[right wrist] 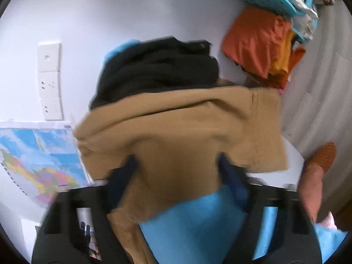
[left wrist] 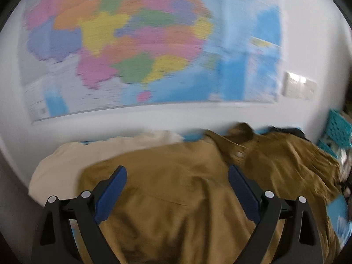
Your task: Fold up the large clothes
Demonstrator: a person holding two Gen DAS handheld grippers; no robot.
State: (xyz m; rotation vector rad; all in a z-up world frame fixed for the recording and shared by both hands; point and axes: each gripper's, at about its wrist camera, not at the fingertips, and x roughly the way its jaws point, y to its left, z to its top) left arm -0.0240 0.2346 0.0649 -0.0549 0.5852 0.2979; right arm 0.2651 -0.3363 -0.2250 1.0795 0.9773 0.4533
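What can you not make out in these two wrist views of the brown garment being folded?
- Left wrist: map lettering, lost to motion blur.
- Left wrist: brown garment, lower part cut off by the bottom edge.
- Right wrist: right gripper, blur hides whether its fingers pinch the cloth.
- Right wrist: black garment, partly covered by the brown one.

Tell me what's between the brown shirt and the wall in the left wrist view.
A cream garment lies past the brown shirt, against the white wall. That shows in the left wrist view only.

No legible text, map (left wrist: 140,44) blurred
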